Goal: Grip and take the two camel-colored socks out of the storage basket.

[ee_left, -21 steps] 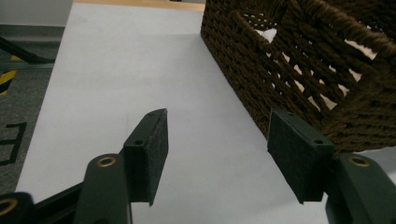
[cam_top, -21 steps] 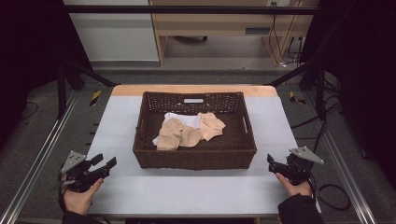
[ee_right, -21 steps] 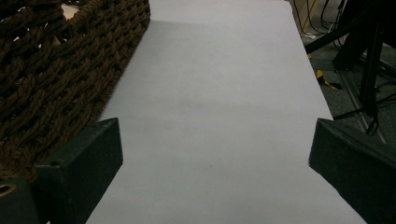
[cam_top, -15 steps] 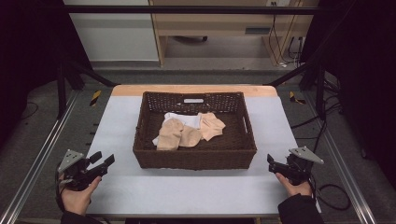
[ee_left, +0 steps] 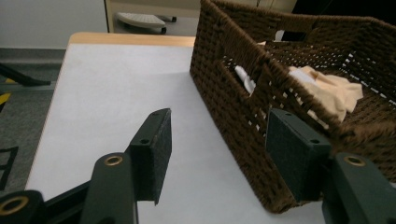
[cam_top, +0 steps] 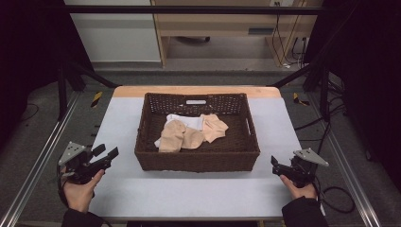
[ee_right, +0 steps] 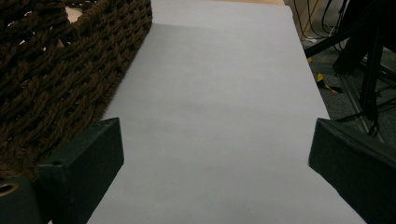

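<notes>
Both grippers, left [cam_top: 105, 155] and right [cam_top: 276, 163], sat wide open and empty at the surface's near corners; reaching into the basket [cam_top: 196, 161] for the cloths [cam_top: 189, 133] looked next.

Laboratory recording bay: white worktop [cam_top: 198, 189] framed by metal rails [cam_top: 38, 165], black curtains [cam_top: 28, 56], loose floor cables [cam_top: 331, 123], hazard-tape markers [cam_top: 96, 98].

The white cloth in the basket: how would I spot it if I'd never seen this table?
Find the dark brown woven basket in the middle of the pale table. Inside lies a small heap of fabric; the white cloth peeks out behind and beneath the peach-coloured pieces, toward the basket's far wall. It is the only white piece there.
</notes>
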A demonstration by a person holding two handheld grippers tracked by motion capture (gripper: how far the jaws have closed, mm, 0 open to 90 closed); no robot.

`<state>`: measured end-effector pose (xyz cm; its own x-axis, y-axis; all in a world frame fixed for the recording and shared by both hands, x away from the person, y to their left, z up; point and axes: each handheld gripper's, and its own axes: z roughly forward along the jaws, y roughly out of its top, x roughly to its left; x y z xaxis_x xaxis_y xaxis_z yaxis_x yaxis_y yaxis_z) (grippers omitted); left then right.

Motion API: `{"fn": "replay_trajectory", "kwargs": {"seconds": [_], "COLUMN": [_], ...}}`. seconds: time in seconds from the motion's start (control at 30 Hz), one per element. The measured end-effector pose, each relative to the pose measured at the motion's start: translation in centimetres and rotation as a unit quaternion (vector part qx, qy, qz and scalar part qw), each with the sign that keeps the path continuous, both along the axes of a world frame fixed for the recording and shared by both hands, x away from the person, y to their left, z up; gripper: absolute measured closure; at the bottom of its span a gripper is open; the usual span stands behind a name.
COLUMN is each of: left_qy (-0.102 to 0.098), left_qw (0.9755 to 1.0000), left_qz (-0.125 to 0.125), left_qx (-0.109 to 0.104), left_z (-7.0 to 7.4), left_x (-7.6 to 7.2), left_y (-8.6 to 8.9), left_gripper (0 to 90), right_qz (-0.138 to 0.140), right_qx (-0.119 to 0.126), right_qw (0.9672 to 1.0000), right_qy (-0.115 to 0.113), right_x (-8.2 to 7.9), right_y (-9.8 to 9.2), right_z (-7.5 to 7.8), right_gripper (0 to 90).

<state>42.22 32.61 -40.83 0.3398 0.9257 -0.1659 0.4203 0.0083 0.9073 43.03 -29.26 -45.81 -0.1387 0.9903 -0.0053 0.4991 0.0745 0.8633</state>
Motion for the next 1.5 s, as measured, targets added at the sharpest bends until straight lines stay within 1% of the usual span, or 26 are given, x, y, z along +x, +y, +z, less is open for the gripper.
{"fn": "replay_trajectory", "kwargs": {"seconds": [0.13, 0.17, 0.23, 0.27, 0.3, 0.37, 0.4, 0.43, 0.47, 0.53, 0.63, 0.67, 0.87, 0.93, 0.97, 1.0, 1.03, 1.07, 1.17, 1.23, 1.27, 1.33, 1.37, 1.47, 1.5], "left_qy": [-0.01, -0.016, -0.021, -0.021, -0.026, -0.028, -0.028, -0.031, -0.031, -0.036, -0.039, -0.042, -0.049, -0.054, -0.054, -0.057, -0.057, -0.059, -0.062, -0.065, -0.065, -0.066, -0.066, -0.067, -0.067], "left_qw": [0.9999, 0.9998, 0.9997, 0.9997, 0.9996, 0.9995, 0.9995, 0.9994, 0.9994, 0.9991, 0.9988, 0.9987, 0.9982, 0.9977, 0.9977, 0.9974, 0.9974, 0.9972, 0.9966, 0.9962, 0.9962, 0.9956, 0.9956, 0.9951, 0.9951], "left_qz": [-0.003, -0.007, -0.012, -0.012, -0.014, -0.016, -0.016, -0.018, -0.018, -0.024, -0.027, -0.029, -0.035, -0.038, -0.038, -0.04, -0.04, -0.043, -0.049, -0.051, -0.051, -0.057, -0.057, -0.061, -0.061], "left_qx": [0.002, 0.002, 0.0, 0.0, 0.0, 0.0, 0.0, 0.001, 0.001, -0.001, 0.001, 0.004, 0.01, 0.015, 0.015, 0.017, 0.017, 0.018, 0.023, 0.028, 0.028, 0.034, 0.034, 0.039, 0.039], "left_z": [1.0, 1.5, 2.0, 2.0, 2.5, 3.0, 3.0, 3.5, 3.5, 4.2, 4.6, 4.9, 5.9, 6.5, 6.5, 6.9, 6.9, 7.1, 7.5, 7.6, 7.6, 7.7, 7.7, 8.0, 8.0], "left_x": [0.3, 0.4, 0.5, 0.5, 0.7, 0.9, 0.9, 1.1, 1.1, 1.4, 1.6, 1.8, 2.3, 2.6, 2.6, 2.9, 2.9, 3.3, 3.8, 4.1, 4.1, 4.6, 4.6, 5.3, 5.3], "left_y": [-0.5, -0.7, -0.9, -0.9, -1.1, -1.5, -1.5, -1.9, -1.9, -2.6, -3.1, -3.6, -4.7, -5.5, -5.5, -6.0, -6.0, -6.6, -7.5, -8.0, -8.0, -8.8, -8.8, -9.8, -9.8], "left_gripper": [40.7, 40.6, 40.1, 40.0, 39.9, 39.8, 39.7, 39.6, 39.6, 39.2, 38.8, 38.8, 38.8, 38.8, 38.8, 38.8, 38.8, 38.9, 38.9, 39.0, 39.1, 39.2, 39.3, 39.6, 39.6], "right_qz": [-0.001, -0.001, -0.001, -0.001, 0.0, 0.0, 0.0, 0.0, 0.0, 0.001, 0.002, 0.002, 0.001, 0.001, 0.001, 0.001, 0.001, 0.001, 0.0, 0.001, 0.001, 0.0, 0.0, 0.001, 0.001], "right_qx": [0.0, 0.0, 0.0, 0.0, 0.002, 0.002, 0.002, 0.002, 0.002, 0.001, -0.001, 0.0, 0.001, 0.0, 0.0, 0.001, 0.001, 0.001, 0.002, 0.002, 0.002, 0.004, 0.004, 0.003, 0.003], "right_qw": [1.0, 1.0, 1.0, 1.0, 1.0, 1.0, 1.0, 1.0, 1.0, 1.0, 1.0, 1.0, 1.0, 1.0, 1.0, 1.0, 1.0, 1.0, 1.0, 1.0, 1.0, 1.0, 1.0, 1.0, 1.0], "right_qy": [-0.003, -0.003, -0.004, -0.004, -0.003, -0.004, -0.004, -0.005, -0.005, -0.002, -0.002, -0.001, -0.003, -0.002, -0.001, -0.001, -0.001, -0.002, -0.002, -0.001, -0.001, -0.001, -0.001, -0.001, -0.001], "right_x": [0.0, 0.0, 0.0, 0.0, 0.0, 0.0, 0.0, 0.1, 0.1, 0.1, 0.1, 0.1, 0.1, 0.2, 0.2, 0.2, 0.2, 0.2, 0.2, 0.2, 0.2, 0.3, 0.3, 0.3, 0.3], "right_y": [0.0, 0.0, 0.0, 0.0, 0.1, 0.1, 0.1, 0.1, 0.1, 0.2, 0.2, 0.2, 0.1, 0.2, 0.2, 0.2, 0.2, 0.2, 0.1, 0.1, 0.1, 0.1, 0.1, 0.1, 0.1], "right_z": [0.1, 0.1, 0.1, 0.1, 0.1, 0.1, 0.1, 0.1, 0.1, 0.1, 0.1, 0.1, 0.1, 0.1, 0.1, 0.1, 0.1, 0.1, 0.1, 0.1, 0.1, 0.1, 0.1, 0.1, 0.1], "right_gripper": [3.4, 3.3, 3.3, 3.3, 3.3, 3.3, 3.3, 3.2, 3.2, 3.3, 3.3, 3.3, 3.3, 3.3, 3.3, 3.3, 3.3, 3.3, 3.3, 3.3, 3.3, 3.3, 3.3, 3.4, 3.4]}}
